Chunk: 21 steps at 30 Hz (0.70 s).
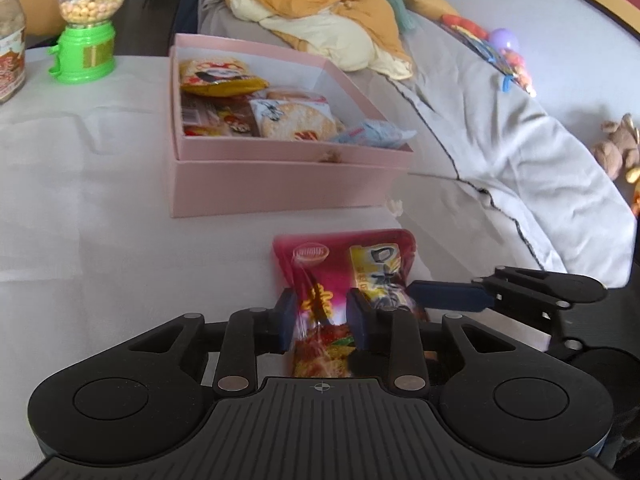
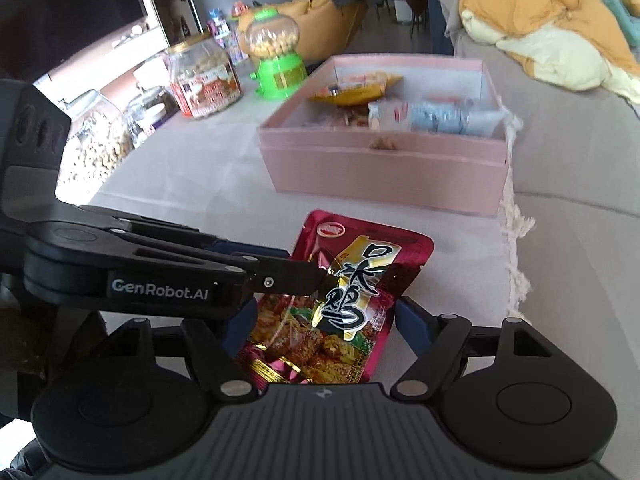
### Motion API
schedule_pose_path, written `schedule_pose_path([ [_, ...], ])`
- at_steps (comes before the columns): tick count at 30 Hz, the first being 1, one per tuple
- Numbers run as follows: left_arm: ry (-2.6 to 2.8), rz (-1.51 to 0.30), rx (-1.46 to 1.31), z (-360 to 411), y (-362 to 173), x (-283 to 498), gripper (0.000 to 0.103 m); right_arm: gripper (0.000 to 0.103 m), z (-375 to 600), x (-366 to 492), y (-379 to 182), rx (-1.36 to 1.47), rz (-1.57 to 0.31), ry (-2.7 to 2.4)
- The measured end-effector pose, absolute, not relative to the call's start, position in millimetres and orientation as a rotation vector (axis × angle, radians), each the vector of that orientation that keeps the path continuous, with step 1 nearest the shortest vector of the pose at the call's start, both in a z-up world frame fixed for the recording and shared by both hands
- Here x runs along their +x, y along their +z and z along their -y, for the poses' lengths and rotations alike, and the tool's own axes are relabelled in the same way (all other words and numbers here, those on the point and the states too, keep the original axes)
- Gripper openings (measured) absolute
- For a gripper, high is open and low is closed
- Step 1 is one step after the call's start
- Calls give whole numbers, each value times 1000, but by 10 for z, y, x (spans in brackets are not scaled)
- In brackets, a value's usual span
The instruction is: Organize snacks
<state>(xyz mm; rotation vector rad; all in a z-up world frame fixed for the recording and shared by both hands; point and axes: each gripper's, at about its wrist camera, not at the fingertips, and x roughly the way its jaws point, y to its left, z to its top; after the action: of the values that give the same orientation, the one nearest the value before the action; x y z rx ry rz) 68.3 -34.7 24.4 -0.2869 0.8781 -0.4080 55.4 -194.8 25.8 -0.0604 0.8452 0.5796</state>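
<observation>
A red snack packet (image 1: pixel 320 264) with a yellow label lies on the white tablecloth in front of a pink box (image 1: pixel 280 184). My left gripper (image 1: pixel 322 318) is shut on the packet's near left part, which bunches up between the blue pads. The right wrist view shows the same packet (image 2: pixel 360 248), the left gripper (image 2: pixel 316 276) reaching in from the left and pinching it. My right gripper (image 2: pixel 326 320) stands open, one pad on each side of the packet's near end. One of its fingers (image 1: pixel 448 295) lies by the packet's right edge. The pink box (image 2: pixel 380 176) holds several snack packets.
A green gumball dispenser (image 2: pixel 276 64), a red-labelled jar (image 2: pixel 204 80) and glass jars (image 2: pixel 96 140) stand at the table's far left. The fringed cloth edge (image 2: pixel 516 248) runs along the right, by a grey sofa (image 1: pixel 500 140) with an orange bundle (image 1: pixel 320 12).
</observation>
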Motion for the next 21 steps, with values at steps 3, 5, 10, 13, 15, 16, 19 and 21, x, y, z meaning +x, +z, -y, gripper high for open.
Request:
schedule_pose_path([
  [3, -399, -855, -335, 228, 261, 670, 22, 63, 1912, 481, 340, -63, -805, 605],
  [5, -366, -845, -341, 155, 267, 648, 22, 62, 1840, 442, 370, -94, -781, 606],
  [10, -277, -818, -292, 35, 282, 455, 23, 68, 1664, 573, 231, -157, -829, 478],
  [13, -222, -780, -258, -36, 277, 337, 23, 73, 1675, 687, 119, -59, -904, 447],
  [15, -179, -748, -244, -98, 270, 272, 23, 83, 1660, 705, 77, 2, -912, 410],
  [16, -158, -732, -249, -135, 262, 244, 23, 85, 1633, 707, 64, 24, -906, 387],
  [19, -110, -693, -273, -239, 229, 182, 23, 96, 1541, 741, -43, 92, -895, 285],
  [21, -90, -688, -310, -319, 198, 142, 23, 98, 1455, 729, -96, 87, -840, 242],
])
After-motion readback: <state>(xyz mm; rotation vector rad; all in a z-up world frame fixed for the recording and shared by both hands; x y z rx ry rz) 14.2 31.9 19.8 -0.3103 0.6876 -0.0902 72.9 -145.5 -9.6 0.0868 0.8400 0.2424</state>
